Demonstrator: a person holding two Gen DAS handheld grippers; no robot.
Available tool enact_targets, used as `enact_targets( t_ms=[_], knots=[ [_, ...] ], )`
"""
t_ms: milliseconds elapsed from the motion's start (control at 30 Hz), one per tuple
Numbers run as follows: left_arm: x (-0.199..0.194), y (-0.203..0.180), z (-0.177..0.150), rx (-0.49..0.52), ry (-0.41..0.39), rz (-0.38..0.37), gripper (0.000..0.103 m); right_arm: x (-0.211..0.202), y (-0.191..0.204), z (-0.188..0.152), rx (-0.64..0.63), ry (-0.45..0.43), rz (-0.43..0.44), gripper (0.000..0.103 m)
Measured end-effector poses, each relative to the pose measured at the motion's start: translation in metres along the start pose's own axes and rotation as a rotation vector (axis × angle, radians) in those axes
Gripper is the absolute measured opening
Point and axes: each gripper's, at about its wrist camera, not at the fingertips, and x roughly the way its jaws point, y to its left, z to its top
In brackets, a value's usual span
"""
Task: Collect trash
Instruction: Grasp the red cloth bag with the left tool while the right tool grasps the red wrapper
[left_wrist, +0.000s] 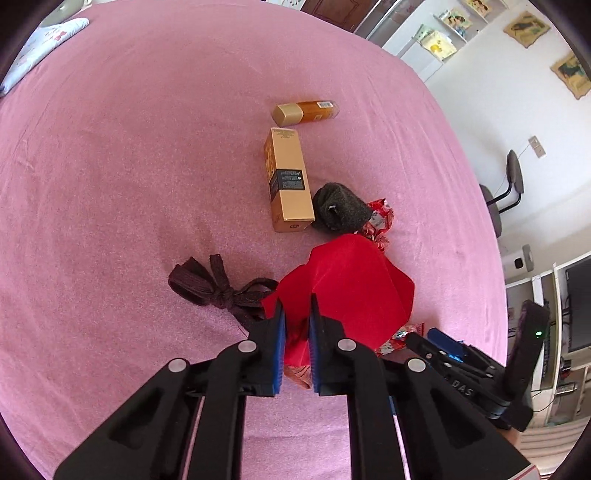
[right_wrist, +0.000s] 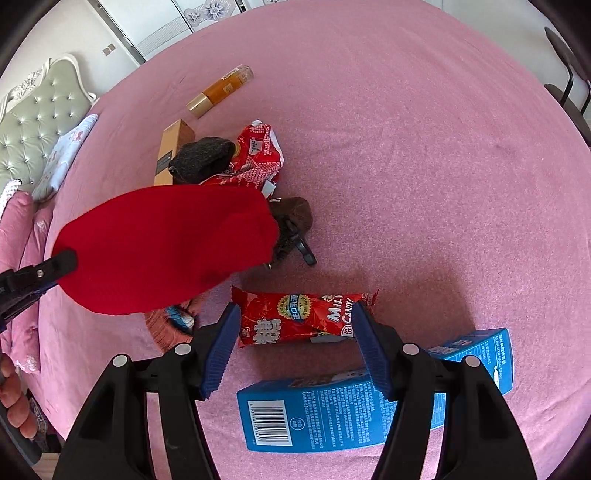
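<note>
Left claw (left_wrist: 296, 328) pinches a red bag (left_wrist: 347, 280) (contents hidden) — right claw (right_wrist: 291, 336) spread over a candy wrapper (right_wrist: 303, 317).

On the pink bedspread (right_wrist: 424, 147): one amber glass bottle with gold cap (right_wrist: 221, 90); one tall gold cardboard carton (left_wrist: 287, 181); one blue printed cardboard box (right_wrist: 332, 410); two red crinkled candy wrappers (right_wrist: 303, 319) (right_wrist: 258, 151); one red fabric bag (right_wrist: 166, 247); one dark grey knitted roll (left_wrist: 340, 206); one dark brown knotted cloth tie (left_wrist: 214, 288).

pink bedspread (left_wrist: 147, 166), tufted headboard (right_wrist: 33, 125), white wall (left_wrist: 480, 110), chair (left_wrist: 509, 184)
</note>
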Motion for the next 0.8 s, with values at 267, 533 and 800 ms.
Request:
enact_targets(
  t_ms=[267,533,800],
  knots=[
    [-0.047,0.002,0.02,-0.085,-0.127,-0.094,0.011,0.013,0.022,0.025,-0.034,-0.018,0.033,0.061],
    [-0.058,0.011,0.041,-0.085,-0.174,-0.079,0.011,0.044,0.037,0.085,-0.009,-0.058,0.057,0.061],
    [-0.041,0.019,0.038,-0.096,-0.146,-0.066,0.011,0.087,0.034,0.107,0.032,0.035,0.052,0.037]
  ],
)
